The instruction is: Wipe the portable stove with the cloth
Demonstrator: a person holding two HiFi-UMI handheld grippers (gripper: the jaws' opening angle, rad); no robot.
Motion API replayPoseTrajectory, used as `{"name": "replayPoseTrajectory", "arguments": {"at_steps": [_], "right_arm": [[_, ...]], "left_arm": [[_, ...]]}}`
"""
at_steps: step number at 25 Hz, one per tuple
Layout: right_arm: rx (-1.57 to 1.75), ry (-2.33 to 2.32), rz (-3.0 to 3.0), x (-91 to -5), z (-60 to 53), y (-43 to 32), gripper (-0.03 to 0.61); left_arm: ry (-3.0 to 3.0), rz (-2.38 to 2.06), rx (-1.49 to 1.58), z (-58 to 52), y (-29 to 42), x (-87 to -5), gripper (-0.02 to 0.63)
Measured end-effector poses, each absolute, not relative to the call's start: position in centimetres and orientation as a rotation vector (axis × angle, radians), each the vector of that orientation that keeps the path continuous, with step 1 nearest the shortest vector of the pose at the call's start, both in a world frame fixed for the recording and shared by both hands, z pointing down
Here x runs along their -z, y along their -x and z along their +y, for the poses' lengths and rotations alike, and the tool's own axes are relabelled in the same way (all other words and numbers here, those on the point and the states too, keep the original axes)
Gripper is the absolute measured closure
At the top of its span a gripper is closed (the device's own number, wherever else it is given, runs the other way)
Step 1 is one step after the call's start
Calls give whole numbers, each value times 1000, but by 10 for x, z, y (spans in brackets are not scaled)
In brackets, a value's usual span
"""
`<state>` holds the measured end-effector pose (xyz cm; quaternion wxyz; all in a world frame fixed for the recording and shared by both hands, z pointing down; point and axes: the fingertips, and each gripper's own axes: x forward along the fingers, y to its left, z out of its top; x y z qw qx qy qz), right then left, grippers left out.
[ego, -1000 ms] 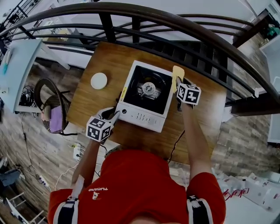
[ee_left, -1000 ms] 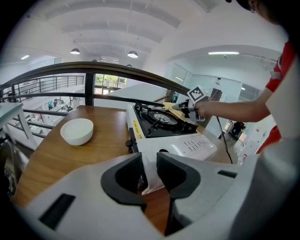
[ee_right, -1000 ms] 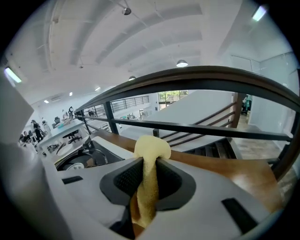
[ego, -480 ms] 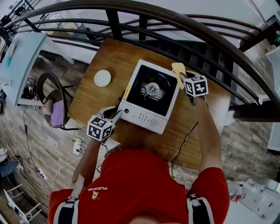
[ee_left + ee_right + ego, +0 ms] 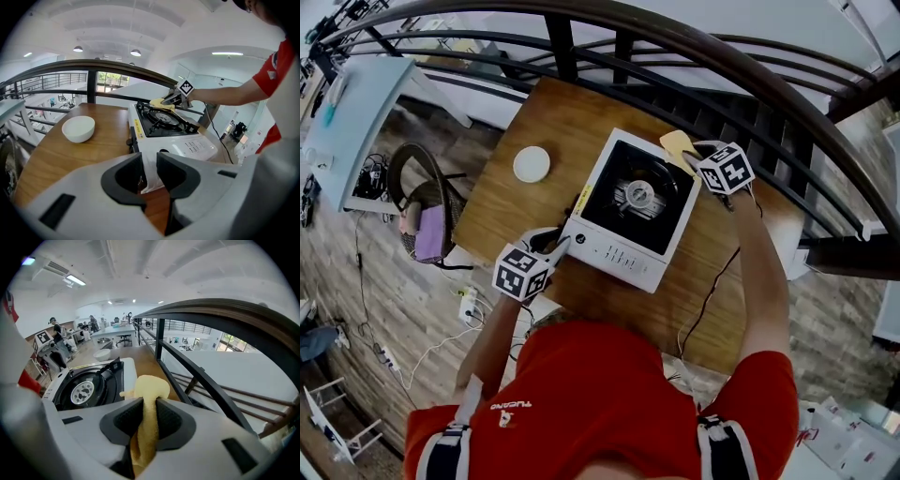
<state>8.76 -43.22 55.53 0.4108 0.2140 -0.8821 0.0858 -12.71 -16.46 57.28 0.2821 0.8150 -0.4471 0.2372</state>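
The white portable stove [image 5: 623, 253] with its black burner top sits in the middle of the wooden table [image 5: 511, 220]. My right gripper [image 5: 692, 159] is shut on the yellow cloth [image 5: 677, 145], which sits at the stove's far right corner. In the right gripper view the cloth [image 5: 147, 394] bulges out past that gripper's [image 5: 149, 416] jaws, beside the stove [image 5: 89, 390]. My left gripper [image 5: 558, 248] sits at the front left corner, and its jaws [image 5: 149, 171] close round the white edge of the stove [image 5: 187, 140]. The left gripper view also shows the cloth [image 5: 159, 102] far off.
A white bowl [image 5: 532, 163] stands on the table left of the stove. A dark curved railing [image 5: 675, 42] runs along the table's far edge, close behind the cloth. A thin cable [image 5: 712, 291] trails over the table's right side. Beyond the table edges is a drop to a lower floor.
My right gripper has rolled and carried the cloth along the stove's right edge toward its far right corner. The left gripper stays at the front left corner.
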Motion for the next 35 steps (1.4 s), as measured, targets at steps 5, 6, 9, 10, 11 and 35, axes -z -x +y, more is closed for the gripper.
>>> {"name": "replayPoseTrajectory", "arguments": {"at_steps": [5,6,9,10,11,35], "right_arm": [[-177,-444,-2222,-553,-438,-54,489],[-171,-432,-2226,-552,-439,-47,489],[-153,-395,-2242,-551,-441,-23,489],[-146,-384,-2247,-550,-441,-16,489],[-139,-374,-2252,-550,-442,-8,489],[47,-218,-2295,-549,-443,128,489]], "left_arm": [[-2177,-1196,-632,-165,127,-570,512],[-2177,-1196,-631,-165,127,-570,512],[-2176,-1197,-630,-164,128,-568,512],[-2175,-1196,-631,-164,128,-568,512],[-2176,-1194,-631,-164,128,-568,512],[-2175,-1176,-624,-162,129,-569,512]]}}
